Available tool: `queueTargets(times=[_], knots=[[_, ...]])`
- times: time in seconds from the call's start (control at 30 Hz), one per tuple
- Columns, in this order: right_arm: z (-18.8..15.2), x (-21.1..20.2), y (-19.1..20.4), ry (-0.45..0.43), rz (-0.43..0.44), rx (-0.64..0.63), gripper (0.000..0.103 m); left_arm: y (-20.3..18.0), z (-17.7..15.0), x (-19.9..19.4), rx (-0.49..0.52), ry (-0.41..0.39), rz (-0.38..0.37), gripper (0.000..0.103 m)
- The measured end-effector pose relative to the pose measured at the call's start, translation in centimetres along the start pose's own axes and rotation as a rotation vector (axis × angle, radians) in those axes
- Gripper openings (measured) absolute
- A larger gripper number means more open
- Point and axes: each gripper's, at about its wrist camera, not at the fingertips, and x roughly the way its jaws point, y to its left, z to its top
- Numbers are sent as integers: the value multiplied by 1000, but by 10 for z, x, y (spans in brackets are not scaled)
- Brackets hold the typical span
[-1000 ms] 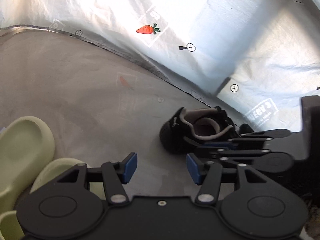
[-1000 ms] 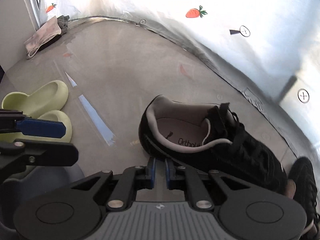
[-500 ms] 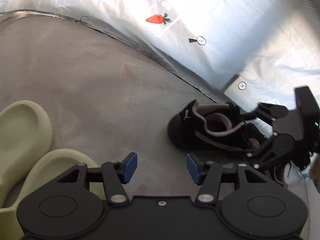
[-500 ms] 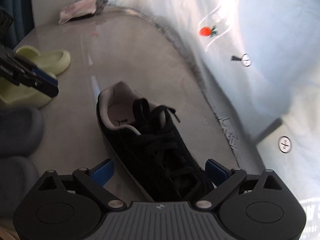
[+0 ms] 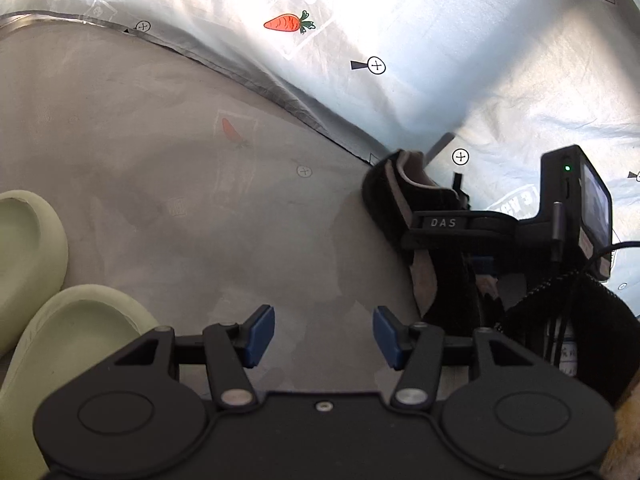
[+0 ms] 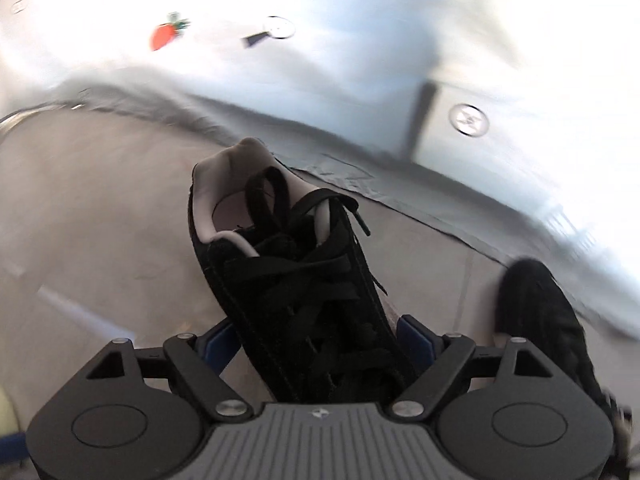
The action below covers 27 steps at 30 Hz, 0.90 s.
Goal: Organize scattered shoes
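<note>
A black lace-up sneaker (image 6: 288, 264) with a grey lining stands on the grey floor, its heel toward the silver sheet. My right gripper (image 6: 316, 338) straddles its forefoot from above. The jaws are closing, and the blue pads (image 6: 414, 338) touch both sides of the shoe. From the left wrist view the same sneaker (image 5: 400, 188) shows at the right under the right gripper (image 5: 452, 248). My left gripper (image 5: 324, 336) hangs open over bare floor with nothing between its pads. A second black sneaker (image 6: 536, 308) lies just right of the first.
Two pale green slippers (image 5: 24, 248) (image 5: 72, 332) lie side by side at the left. A crinkled silver sheet (image 5: 400, 8) with a carrot sticker (image 5: 288, 23) rises behind the shoes. A black sleeve (image 5: 568, 320) holds the right gripper.
The right gripper went from shut to wide open, rolled, and came down over the sneaker's forefoot, then narrowed onto its sides. The left gripper barely moved.
</note>
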Motion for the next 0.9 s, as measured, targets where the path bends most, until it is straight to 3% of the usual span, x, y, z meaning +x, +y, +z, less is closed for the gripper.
queueTargets(times=[0.13,0.2,0.3,0.47,0.53,0.63,0.73,0.9], knots=[[-13,-15,-25,49,-123,378,82,11,-1,-4,-16,-2,13,56],[-14,-15,-27,65,-160,445,83,13,-1,-4,-20,3,25,56],[-18,-10,-17,81,-146,367,87,7,2,-7,20,-1,30,56],[-37,-45,-40,50,64,287,88,-30,3,-11,156,16,-23,56],[-62,-84,-67,-48,158,279,88,-50,0,-9,196,31,-76,56],[-80,-125,-111,-158,139,282,91,-96,-8,-1,287,72,-192,66],[-111,-157,-170,-234,50,355,91,-148,-24,12,376,105,-291,67],[-163,-173,-230,-277,30,500,91,-215,-38,52,488,134,-282,67]])
